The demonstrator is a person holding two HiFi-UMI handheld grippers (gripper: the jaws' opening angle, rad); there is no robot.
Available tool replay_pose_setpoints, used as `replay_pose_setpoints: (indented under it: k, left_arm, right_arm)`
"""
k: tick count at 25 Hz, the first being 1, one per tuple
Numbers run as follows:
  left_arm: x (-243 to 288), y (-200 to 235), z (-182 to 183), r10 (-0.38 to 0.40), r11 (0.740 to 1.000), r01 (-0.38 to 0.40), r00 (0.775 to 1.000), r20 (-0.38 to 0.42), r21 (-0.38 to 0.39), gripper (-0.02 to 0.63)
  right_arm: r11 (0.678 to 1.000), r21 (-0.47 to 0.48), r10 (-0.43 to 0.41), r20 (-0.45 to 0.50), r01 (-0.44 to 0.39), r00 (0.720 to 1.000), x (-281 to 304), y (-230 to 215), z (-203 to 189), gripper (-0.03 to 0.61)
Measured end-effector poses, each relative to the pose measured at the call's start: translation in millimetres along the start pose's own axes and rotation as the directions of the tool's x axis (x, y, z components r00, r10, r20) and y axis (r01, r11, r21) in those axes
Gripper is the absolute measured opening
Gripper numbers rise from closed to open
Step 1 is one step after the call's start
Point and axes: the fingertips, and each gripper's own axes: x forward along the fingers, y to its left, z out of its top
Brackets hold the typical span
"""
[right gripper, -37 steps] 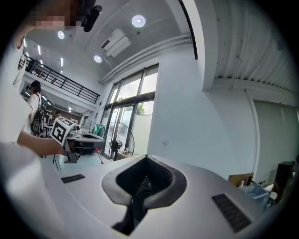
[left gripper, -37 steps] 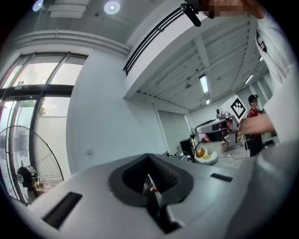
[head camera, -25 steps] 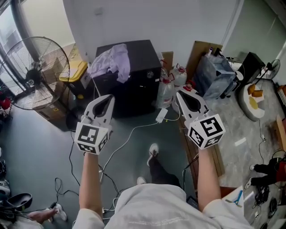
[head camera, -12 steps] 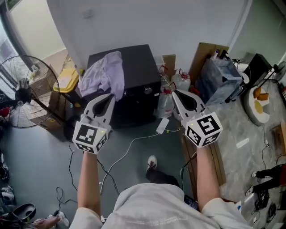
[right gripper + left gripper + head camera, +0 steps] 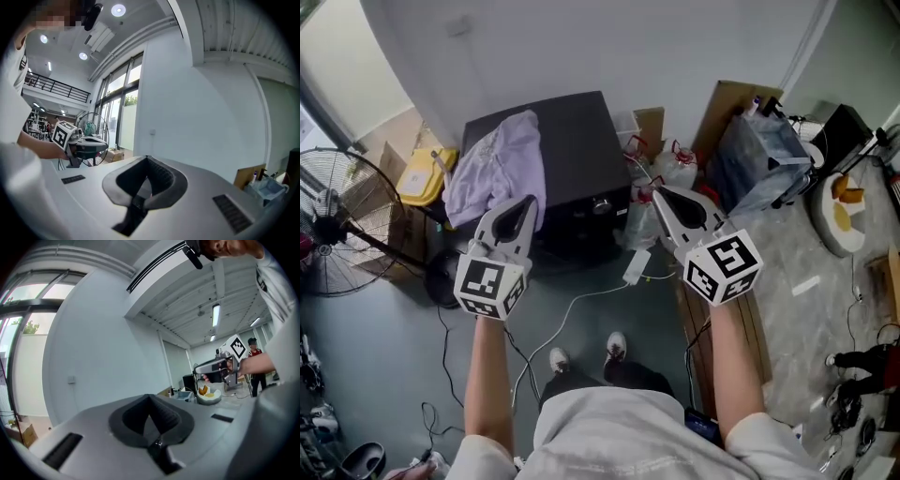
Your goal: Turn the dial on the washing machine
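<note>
"Where was the washing machine?"

"The black washing machine [image 5: 581, 141] stood on the floor [image 5: 394, 356] against the white wall [image 5: 581, 47], ahead of the person. A pale lilac cloth [image 5: 499, 169] lay draped over the left of its top. The dial [image 5: 601, 205] sat on its front face, towards the right."

"And what did the person hold?"

"2 tools, both level and clear of the machine. The left tongs [image 5: 528, 201] were closed, tips together, with nothing between them. The right tongs [image 5: 657, 193] were closed and empty too."

"Anything else?"

"A fan [image 5: 333, 225] stood off to the left."
</note>
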Motion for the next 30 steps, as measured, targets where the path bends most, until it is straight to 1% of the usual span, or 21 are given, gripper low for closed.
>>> replay_pose_setpoints:
  k: [6, 10, 13, 14, 16, 17, 22, 24, 28, 30]
  left_arm:
    - [16.2, 23.3, -21.5, -0.041, 0.999, 0.041, 0.999, -0.013, -0.008, 0.014]
    - [13.5, 39.6, -35.8, -0.075, 0.997, 0.075, 0.997, -0.030, -0.005, 0.014]
    - [14.9, 53.5, -50.6, -0.088, 0.996, 0.087, 0.995, -0.047, -0.021, 0.014]
    - [16.1, 56.8, -56.4, -0.091, 0.996, 0.089, 0.994, -0.057, -0.028, 0.014]
    - [19.9, 63.4, -67.7, -0.090, 0.995, 0.087, 0.992, -0.086, -0.038, 0.014]
    - [22.2, 66.7, -72.9, -0.088, 0.995, 0.084, 0.991, -0.101, -0.043, 0.014]
    - [30.6, 68.4, -102.0, -0.094, 0.993, 0.081, 0.984, -0.151, -0.091, 0.014]
    - [33.9, 64.6, -113.6, -0.106, 0.990, 0.089, 0.979, -0.172, -0.105, 0.014]
    - [37.9, 56.4, -131.1, -0.112, 0.989, 0.089, 0.972, -0.207, -0.118, 0.014]
    - [42.0, 51.3, -139.9, -0.107, 0.989, 0.081, 0.971, -0.215, -0.126, 0.014]
  right_arm:
    - [0.995, -0.001, -0.096, -0.004, 0.096, 0.995, 20.3, -9.0, -6.4, 0.014]
    - [0.990, 0.030, -0.136, -0.035, 0.137, 0.990, 32.9, -2.9, -27.7, 0.014]
    - [0.987, 0.035, -0.156, -0.065, 0.159, 0.986, 47.1, 3.0, -46.7, 0.015]
    - [0.987, 0.034, -0.156, -0.084, 0.159, 0.984, 52.4, 5.1, -54.6, 0.023]
    - [0.988, 0.036, -0.141, -0.129, 0.147, 0.981, 64.4, 8.6, -70.6, 0.094]
    - [0.989, 0.038, -0.133, -0.147, 0.140, 0.980, 70.4, 9.5, -77.5, 0.109]
    - [0.992, 0.040, -0.109, -0.220, 0.120, 0.969, 91.7, 9.9, -115.4, 0.171]
    - [0.993, 0.039, -0.101, -0.251, 0.114, 0.963, 100.0, 8.1, -133.3, 0.184]
    - [0.993, 0.033, -0.098, -0.301, 0.114, 0.949, 116.9, 3.4, -168.7, 0.212]
    - [0.991, 0.033, -0.111, -0.315, 0.128, 0.943, 125.1, -0.8, -185.9, 0.231]
